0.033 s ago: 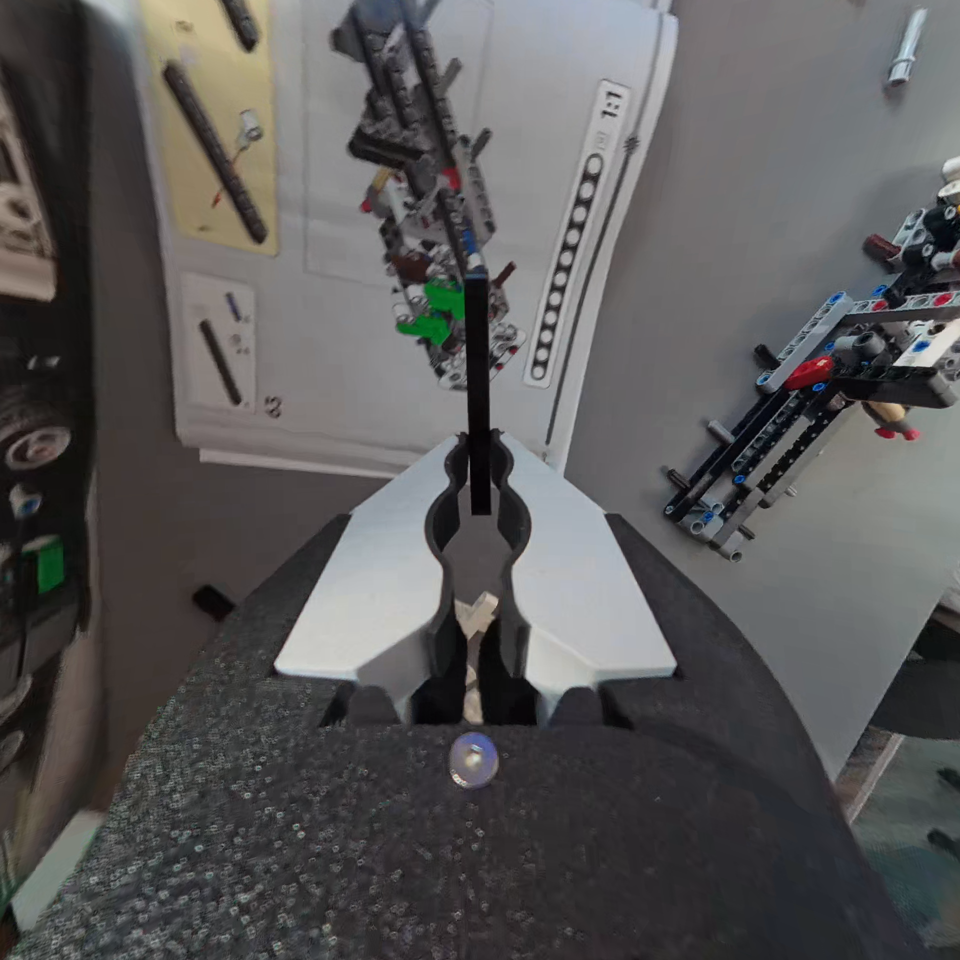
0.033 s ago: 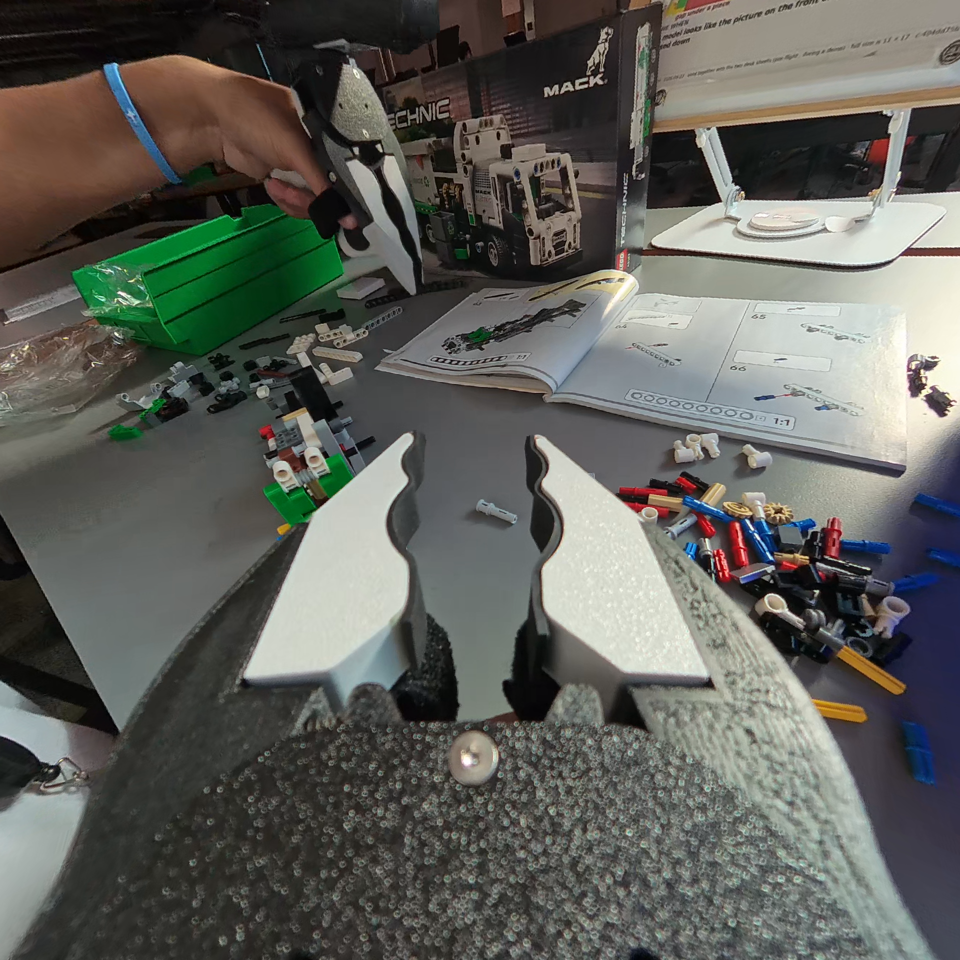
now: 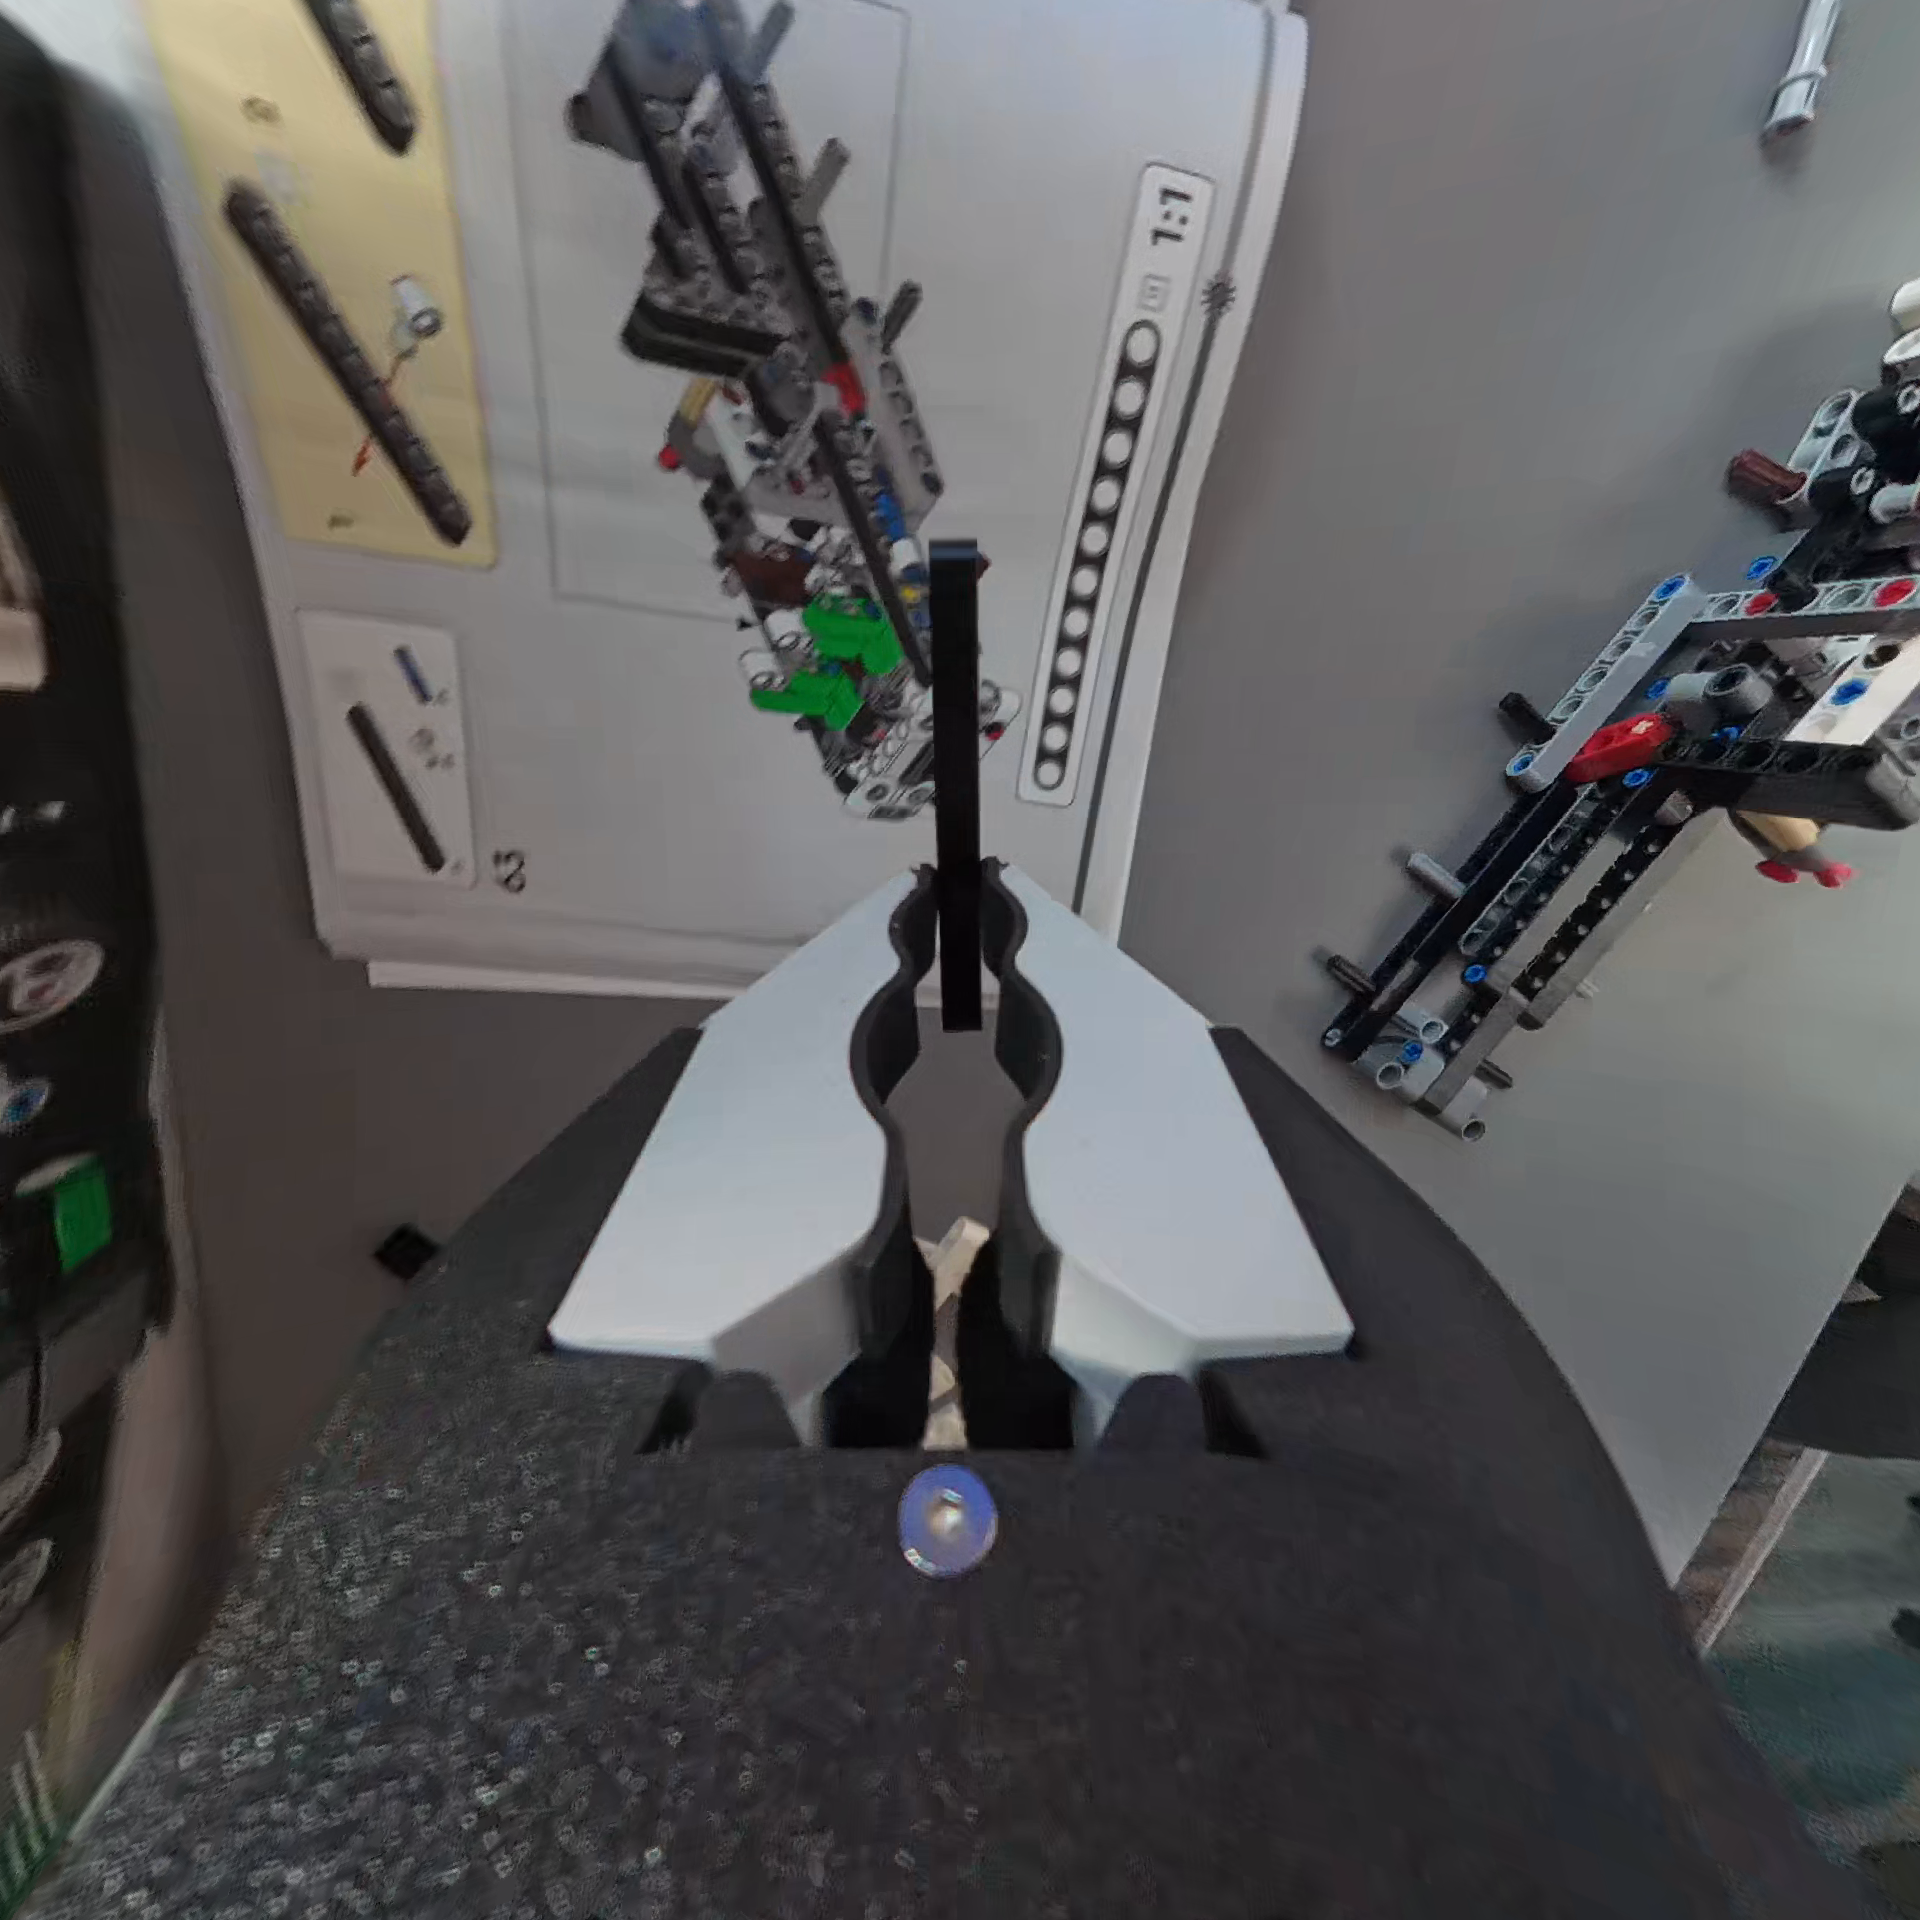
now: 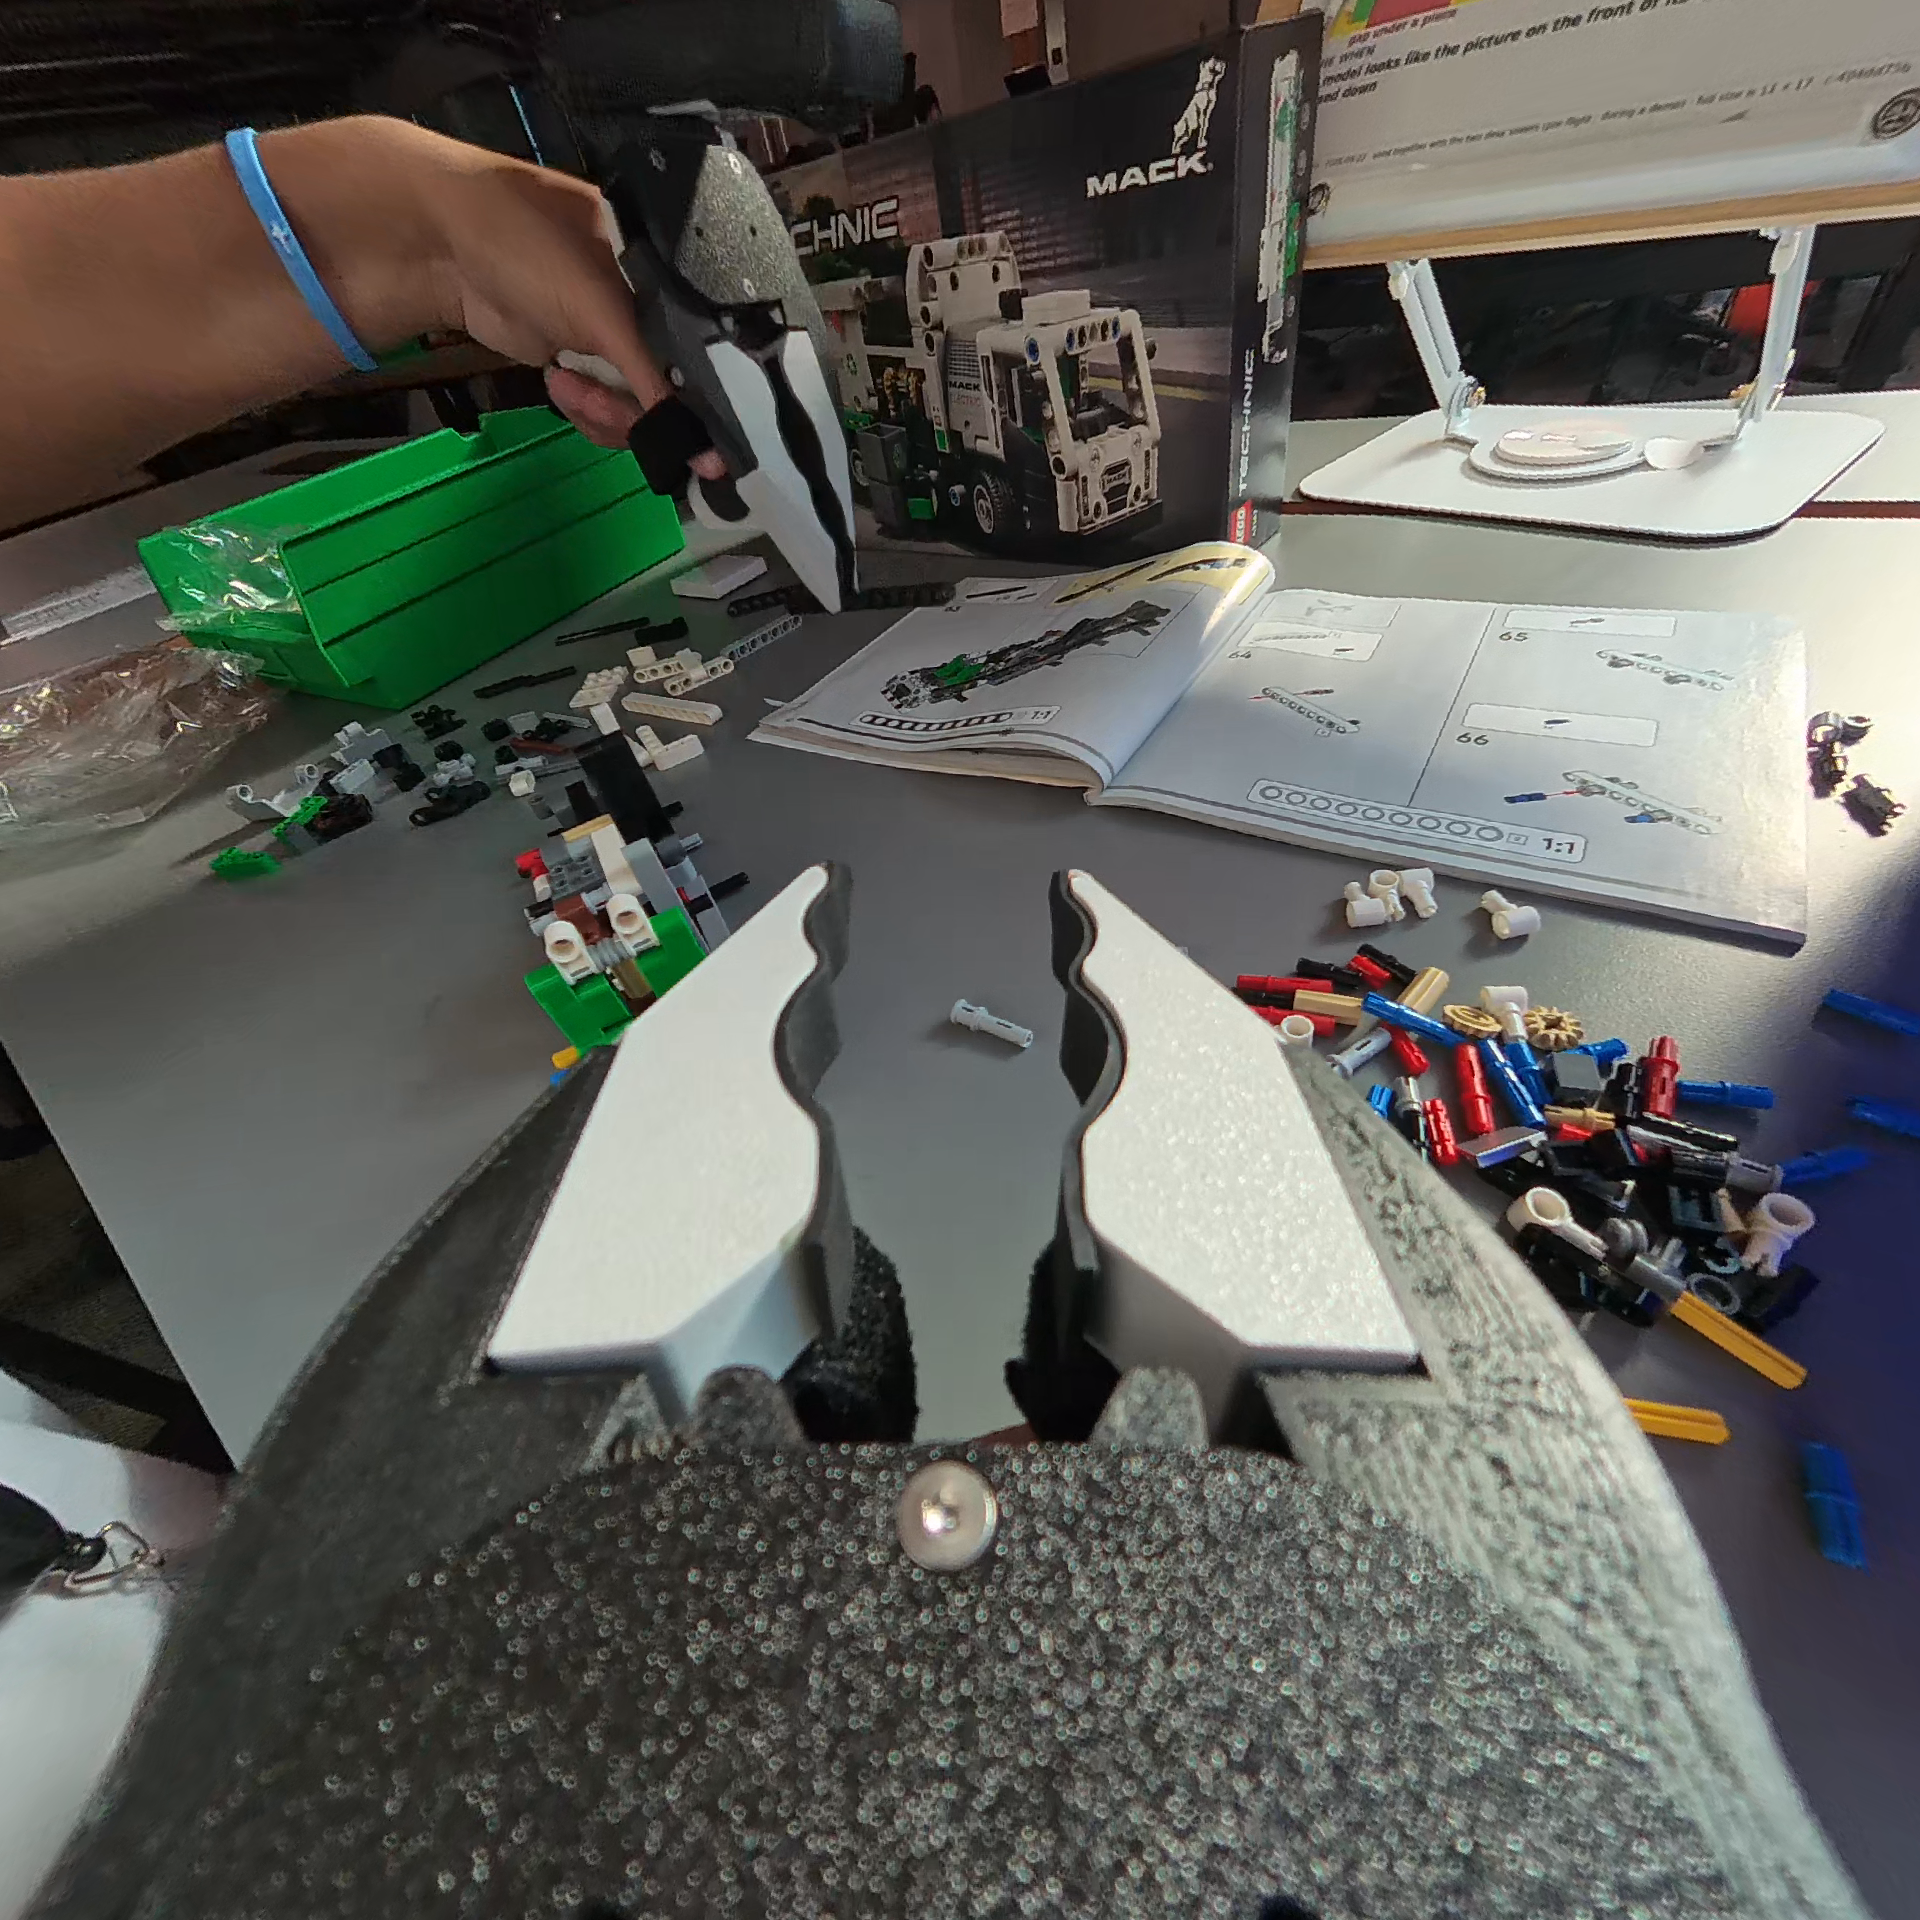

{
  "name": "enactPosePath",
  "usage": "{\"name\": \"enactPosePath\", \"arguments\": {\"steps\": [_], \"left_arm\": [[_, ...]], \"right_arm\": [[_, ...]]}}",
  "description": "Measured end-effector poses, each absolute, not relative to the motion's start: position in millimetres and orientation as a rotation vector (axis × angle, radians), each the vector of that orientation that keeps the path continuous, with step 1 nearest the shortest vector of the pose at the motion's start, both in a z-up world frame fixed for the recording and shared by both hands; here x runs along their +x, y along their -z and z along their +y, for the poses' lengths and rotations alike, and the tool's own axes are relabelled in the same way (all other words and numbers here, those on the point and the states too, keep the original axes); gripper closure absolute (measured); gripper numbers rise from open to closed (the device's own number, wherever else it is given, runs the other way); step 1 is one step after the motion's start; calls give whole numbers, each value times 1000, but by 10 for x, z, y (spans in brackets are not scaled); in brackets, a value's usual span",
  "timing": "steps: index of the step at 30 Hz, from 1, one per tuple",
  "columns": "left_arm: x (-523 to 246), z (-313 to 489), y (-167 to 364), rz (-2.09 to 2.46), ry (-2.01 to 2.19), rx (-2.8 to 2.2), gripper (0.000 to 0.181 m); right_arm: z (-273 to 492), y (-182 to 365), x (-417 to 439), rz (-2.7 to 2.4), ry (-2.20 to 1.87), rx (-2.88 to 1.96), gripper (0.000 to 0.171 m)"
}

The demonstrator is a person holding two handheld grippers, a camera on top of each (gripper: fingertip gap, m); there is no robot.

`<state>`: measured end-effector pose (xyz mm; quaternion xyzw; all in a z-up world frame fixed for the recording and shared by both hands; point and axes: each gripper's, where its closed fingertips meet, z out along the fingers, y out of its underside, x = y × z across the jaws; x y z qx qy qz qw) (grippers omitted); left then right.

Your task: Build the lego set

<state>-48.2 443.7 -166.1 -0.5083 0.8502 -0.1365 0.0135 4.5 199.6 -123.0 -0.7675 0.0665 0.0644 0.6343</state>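
My left gripper [image 3: 958,883] is shut on a long black beam [image 3: 956,727], seen edge-on, and holds it over the open instruction booklet [image 3: 644,883]. The partly built chassis [image 3: 1621,831] lies to its right. In the right wrist view a hand holds the left gripper [image 4: 831,592] low in front of the set box, with the black beam [image 4: 894,594] level at its tip. My right gripper [image 4: 948,894] is open and empty above the table. A small light grey pin [image 4: 989,1021] lies on the table between its fingers. The chassis [image 4: 613,914] sits just to its left.
A pile of loose coloured pins and axles [image 4: 1538,1101] lies to the right. Loose white and black parts [image 4: 644,686] lie before a green bin [image 4: 416,561]. The set box [image 4: 1039,312], booklet [image 4: 1351,727], a white stand [image 4: 1590,457] and a plastic bag [image 4: 94,727] ring the table.
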Motion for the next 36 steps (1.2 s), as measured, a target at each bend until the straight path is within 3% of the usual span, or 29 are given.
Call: {"name": "enactPosePath", "arguments": {"steps": [9, 36], "left_arm": [[-270, 4013, 1924, 2801, 459, -1438, 175], [-260, 4036, 2040, 2865, 404, -1381, 175]], "right_arm": [[1996, 1232, 46, 154, -151, -1755, 134], [2011, 1258, 36, 153, -161, -1775, 135]]}}
